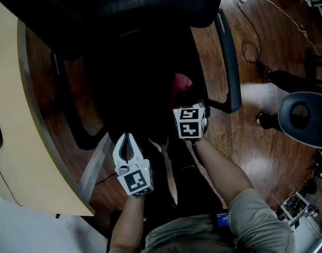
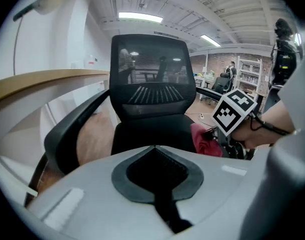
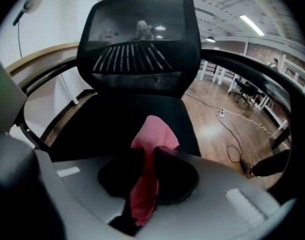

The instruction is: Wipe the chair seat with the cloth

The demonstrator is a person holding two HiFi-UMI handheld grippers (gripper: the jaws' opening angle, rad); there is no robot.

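Observation:
The black office chair's seat [image 1: 130,83] lies below me, dark and hard to make out in the head view. My right gripper [image 1: 185,98] hangs over the seat's right front part, shut on a pink-red cloth [image 1: 180,83]. In the right gripper view the cloth [image 3: 153,136] runs between the jaws and bunches out past the tips of the right gripper [image 3: 148,153] above the seat [image 3: 117,116]. My left gripper [image 1: 128,136] is at the seat's front edge, shut with nothing in it. In the left gripper view the left gripper [image 2: 155,149] points at the seat [image 2: 150,133], with the cloth [image 2: 202,140] to its right.
The mesh backrest [image 1: 124,4] stands at the far side, with armrests to the right [image 1: 228,62] and left [image 1: 71,109]. A beige desk [image 1: 13,115] curves along the left. Cables [image 1: 251,46] lie on the wood floor, and another chair [image 1: 303,117] stands at right.

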